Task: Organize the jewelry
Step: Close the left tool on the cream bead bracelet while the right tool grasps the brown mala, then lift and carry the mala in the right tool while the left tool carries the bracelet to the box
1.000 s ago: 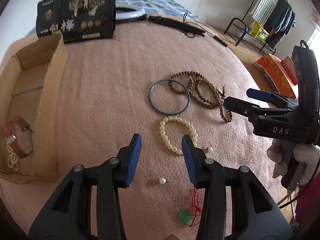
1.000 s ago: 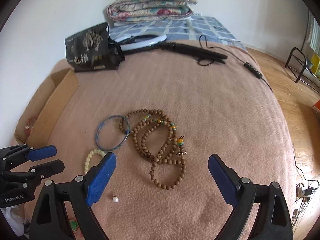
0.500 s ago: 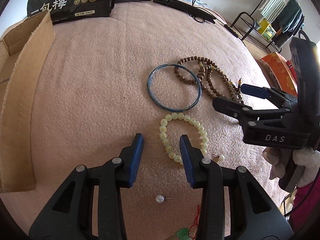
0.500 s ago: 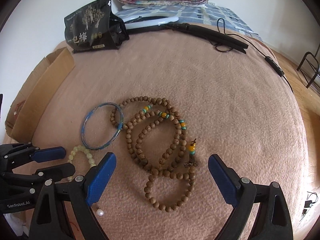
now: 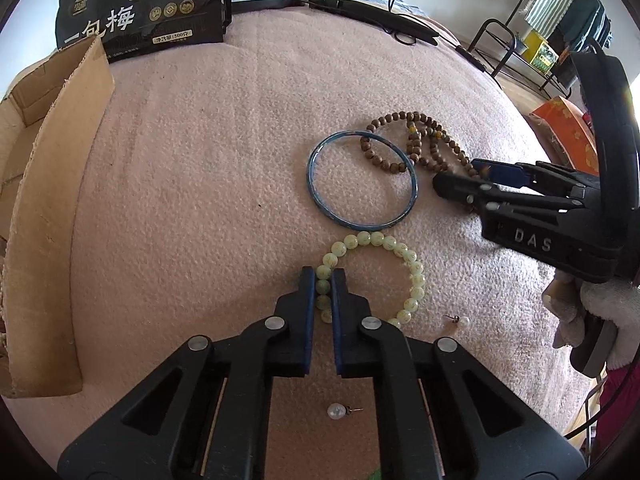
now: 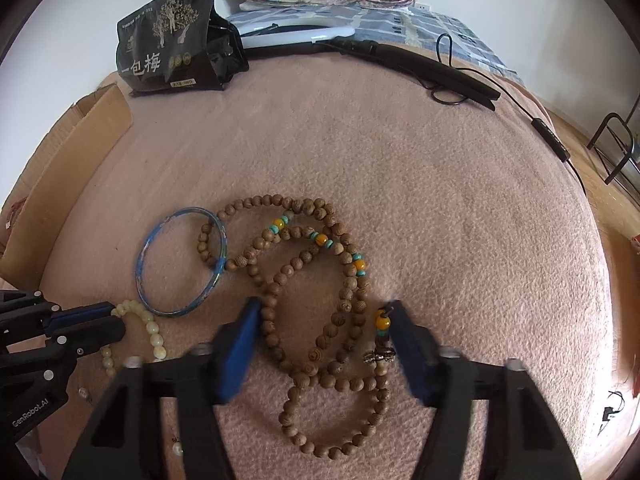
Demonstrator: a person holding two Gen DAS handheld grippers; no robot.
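the cardboard box (image 5: 44, 208) sits at the left edge of the blanket (image 5: 192, 184), its inside out of sight. left gripper (image 5: 323, 286) tips steeply down, clamped on the pale bracelet (image 5: 376, 276) just below the blue bangle (image 5: 362, 178). right gripper (image 6: 322, 332), also tipped down, has just been closing, its jaws half-spread astride the wooden beads (image 6: 316, 304), pads not clearly pressing.

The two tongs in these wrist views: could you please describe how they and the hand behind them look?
Both are black plastic, clamp-like tools with silver rivets and blue pads inside the fingers. The left tongs carry white "GenRobot.AI" lettering, seen from the right wrist view. The right tongs show raised "DAS" letters and a curved black housing in the left wrist view. The hand behind them wears a white knit glove.
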